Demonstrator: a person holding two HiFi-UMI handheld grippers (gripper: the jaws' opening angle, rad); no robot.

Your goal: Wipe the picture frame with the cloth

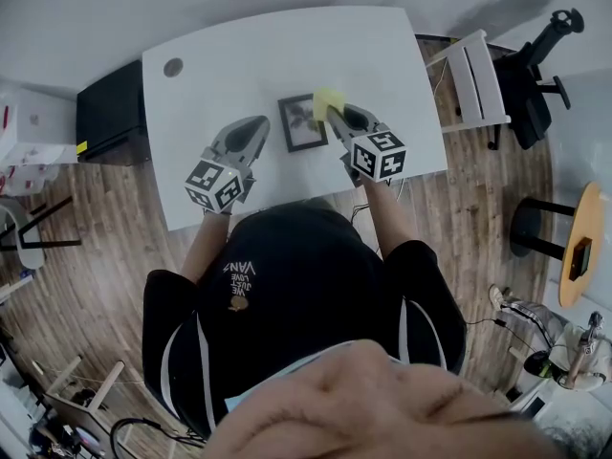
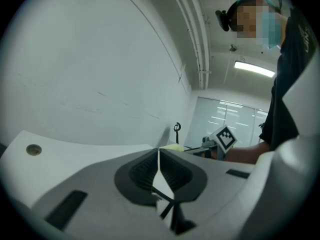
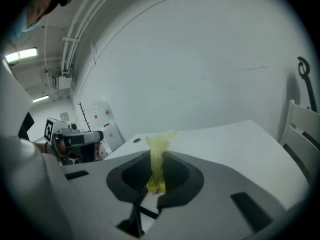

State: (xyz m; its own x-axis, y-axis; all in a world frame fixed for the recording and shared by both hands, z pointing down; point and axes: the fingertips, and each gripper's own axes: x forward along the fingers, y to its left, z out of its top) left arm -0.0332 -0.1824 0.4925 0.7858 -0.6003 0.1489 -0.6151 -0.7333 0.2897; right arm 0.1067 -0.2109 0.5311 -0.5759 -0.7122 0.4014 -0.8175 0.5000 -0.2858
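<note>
Yellow cloth (image 3: pixel 159 151) is pinched in my right tool (image 3: pixel 157 160), bunched and sticking up past the tips. In the head view the cloth sits on the top-right corner of the picture frame (image 1: pixel 300 124), which lies flat on the white desk (image 1: pixel 220 75). Left tool (image 2: pixel 159 156) is pressed together with nothing in it, just beside the frame's left edge. Both forearms (image 1: pixel 387 208) reach forward over the near edge. Only readable text is "VAN" on the dark shirt (image 1: pixel 287 285); the rest is too small.

The cloth (image 1: pixel 327 103) is yellow, the picture frame (image 1: pixel 300 128) dark, the table (image 1: pixel 239 75) white, the right marker cube (image 1: pixel 380 154) black-and-white.
</note>
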